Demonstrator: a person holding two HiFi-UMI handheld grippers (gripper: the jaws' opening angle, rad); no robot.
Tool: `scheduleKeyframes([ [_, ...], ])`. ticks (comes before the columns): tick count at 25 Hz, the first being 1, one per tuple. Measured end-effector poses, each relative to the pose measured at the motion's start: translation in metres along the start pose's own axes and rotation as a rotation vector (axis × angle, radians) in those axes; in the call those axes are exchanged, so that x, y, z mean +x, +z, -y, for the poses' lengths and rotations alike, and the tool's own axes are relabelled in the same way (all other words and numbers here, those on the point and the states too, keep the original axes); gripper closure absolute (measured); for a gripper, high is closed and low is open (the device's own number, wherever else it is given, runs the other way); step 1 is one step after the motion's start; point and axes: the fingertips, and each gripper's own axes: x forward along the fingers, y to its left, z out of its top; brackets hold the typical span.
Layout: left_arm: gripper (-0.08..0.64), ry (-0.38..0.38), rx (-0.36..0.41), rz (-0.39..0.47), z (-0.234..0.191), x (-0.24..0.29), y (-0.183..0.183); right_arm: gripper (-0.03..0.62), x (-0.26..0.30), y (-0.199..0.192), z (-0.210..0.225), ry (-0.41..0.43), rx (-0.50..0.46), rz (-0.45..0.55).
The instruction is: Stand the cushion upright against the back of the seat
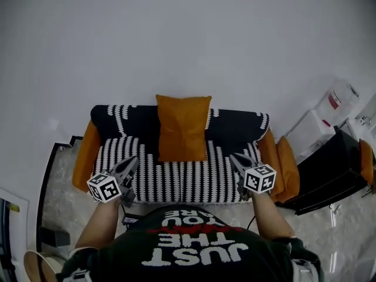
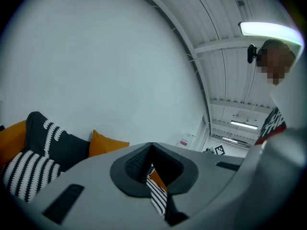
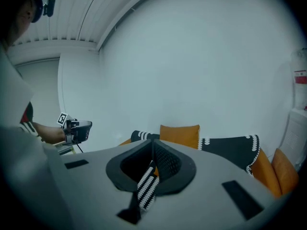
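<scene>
We seem to be in a big plain room set up like a little living room, maybe a test room. A sofa [image 1: 176, 178] with a black and white striped cover and an orange cushion [image 1: 183, 128] stands against a bare white wall [image 1: 188, 40]. The floor [image 1: 59, 210] looks like pale stone. The ceiling [image 2: 225, 66] has white beams and long strip lights [image 2: 271, 30].

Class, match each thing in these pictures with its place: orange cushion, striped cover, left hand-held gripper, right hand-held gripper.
Things:
1. orange cushion
2. striped cover
3. left hand-held gripper
4. right hand-held gripper

Places:
A. over the seat's front right corner
B. spread over the seat and back of the sofa
C. upright against the middle of the backrest
D. over the seat's front left corner

Pairs: 1-C, 2-B, 3-D, 4-A.
</scene>
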Motion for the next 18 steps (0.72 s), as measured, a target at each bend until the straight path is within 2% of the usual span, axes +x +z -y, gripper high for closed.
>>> scheduleKeyframes([
  [4, 0.558, 0.025, -0.026, -0.044, 0.017, 0.005, -0.027, 0.565, -0.016, -0.031, 0.002, 0.042, 0.056, -0.002],
  [8, 0.558, -0.002, 0.015, -0.078, 0.020, 0.005, -0.027, 0.568, -0.012, -0.052, -0.003, 0.002, 0.097, 0.020],
  [11, 0.558, -0.003, 0.016, -0.073, 0.013, -0.004, -0.021, 0.568, -0.004, -0.070, -0.017, -0.003, 0.099, -0.011],
  [18, 0.558, 0.000, 0.005, -0.038, -0.006, -0.013, -0.012, 0.568, 0.021, -0.040, -0.031, 0.022, 0.002, -0.007],
])
